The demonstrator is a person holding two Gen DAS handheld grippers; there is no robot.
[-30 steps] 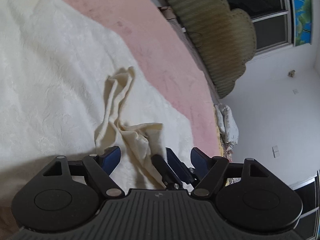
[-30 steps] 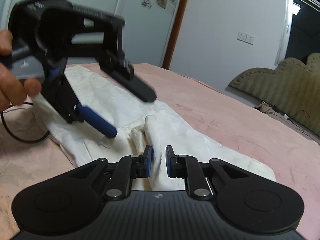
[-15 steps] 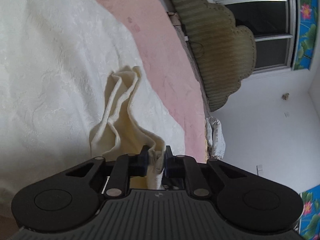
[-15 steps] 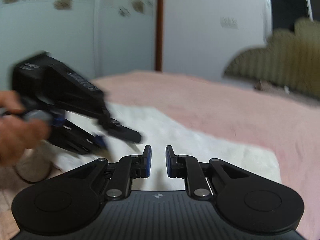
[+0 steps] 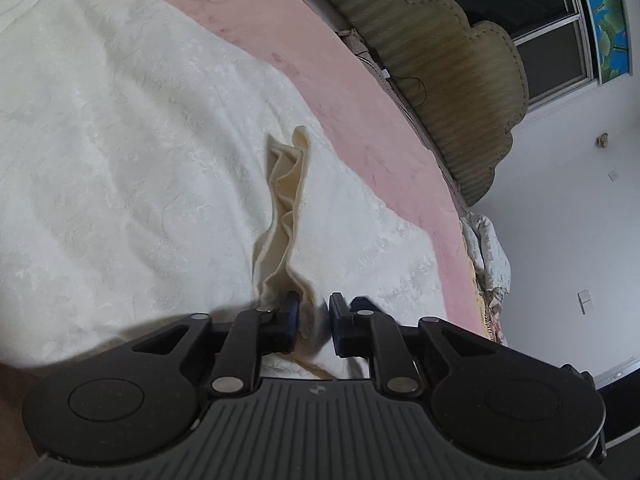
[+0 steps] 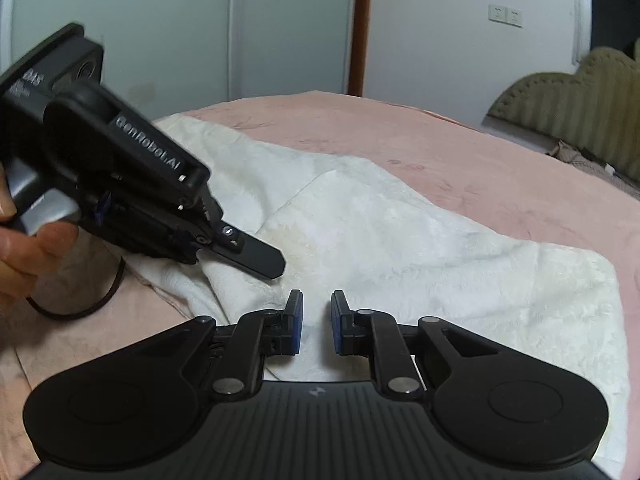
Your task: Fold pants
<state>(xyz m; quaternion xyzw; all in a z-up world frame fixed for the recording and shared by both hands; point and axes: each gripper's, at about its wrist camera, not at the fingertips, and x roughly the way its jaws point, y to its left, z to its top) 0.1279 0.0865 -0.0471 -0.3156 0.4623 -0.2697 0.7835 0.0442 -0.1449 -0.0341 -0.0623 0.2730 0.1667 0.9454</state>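
Cream-white pants (image 5: 120, 152) lie spread on a pink bed (image 5: 352, 92). In the left wrist view my left gripper (image 5: 314, 318) is shut on a bunched ridge of the pants fabric (image 5: 286, 216), which rises from the flat cloth up to the jaws. In the right wrist view the pants (image 6: 400, 232) lie across the bed and my right gripper (image 6: 316, 320) sits low over them, jaws nearly together with a narrow gap and nothing seen between them. The left gripper (image 6: 248, 254) shows there at the left, held by a hand, its tip on the cloth.
An olive padded headboard (image 5: 448, 80) stands at the bed's far end below a window (image 5: 532, 8). A patterned cloth (image 5: 486, 248) hangs off the bed's far side. A black cable (image 6: 92, 300) lies on the bed at the left. White wardrobe doors (image 6: 160, 40) stand behind.
My left gripper went from open to shut on the pants fabric and has pulled the bunch into a straighter ridge. My right gripper swung across and now sits low over the cloth.
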